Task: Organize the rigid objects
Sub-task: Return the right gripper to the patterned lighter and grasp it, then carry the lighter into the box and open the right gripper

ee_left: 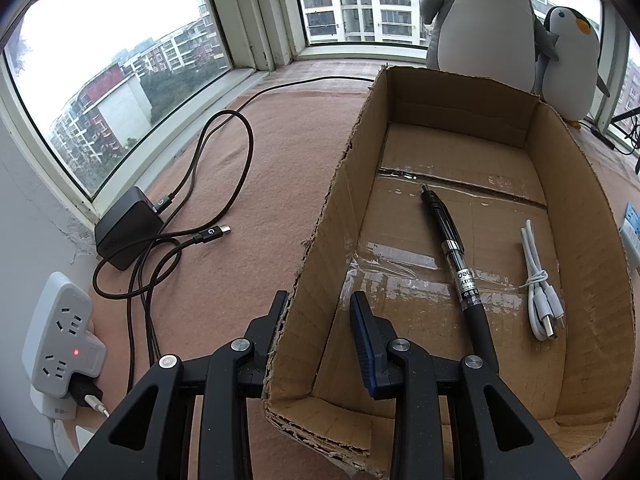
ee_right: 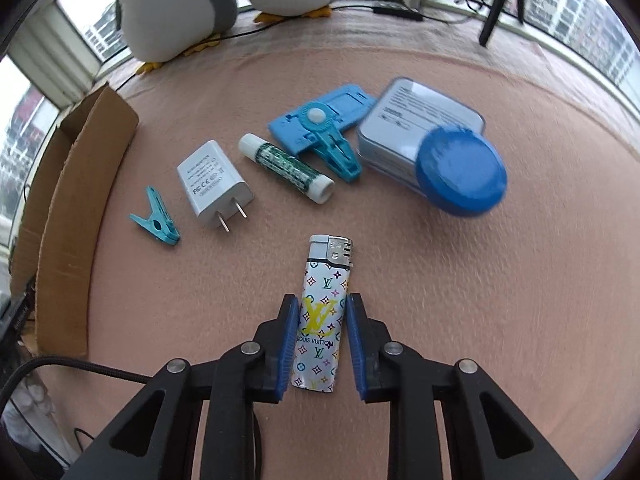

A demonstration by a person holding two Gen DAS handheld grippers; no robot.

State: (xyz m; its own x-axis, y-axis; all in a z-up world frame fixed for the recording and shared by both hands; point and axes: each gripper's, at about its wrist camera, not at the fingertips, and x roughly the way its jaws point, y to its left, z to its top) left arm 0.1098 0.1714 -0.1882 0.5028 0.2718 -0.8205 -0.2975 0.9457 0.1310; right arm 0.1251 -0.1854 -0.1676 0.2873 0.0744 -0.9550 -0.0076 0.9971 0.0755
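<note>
While my left gripper (ee_left: 320, 308) clamps cardboard box (ee_left: 592, 240) wall, my right gripper (ee_right: 322, 312) straddles lighter (ee_right: 322, 312) lying on cloth (ee_right: 460, 300): jaws narrow, contact unclear.

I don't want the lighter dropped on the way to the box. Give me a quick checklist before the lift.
1. Lighter between the right gripper pads: ok.
2. Pads pressing on it: not ok, slim gaps show on both sides.
3. Grip centred on its body: ok.
4. Left gripper steadying the box wall: ok.
5. Free floor in the box beside the pen and white cable: ok.
</note>
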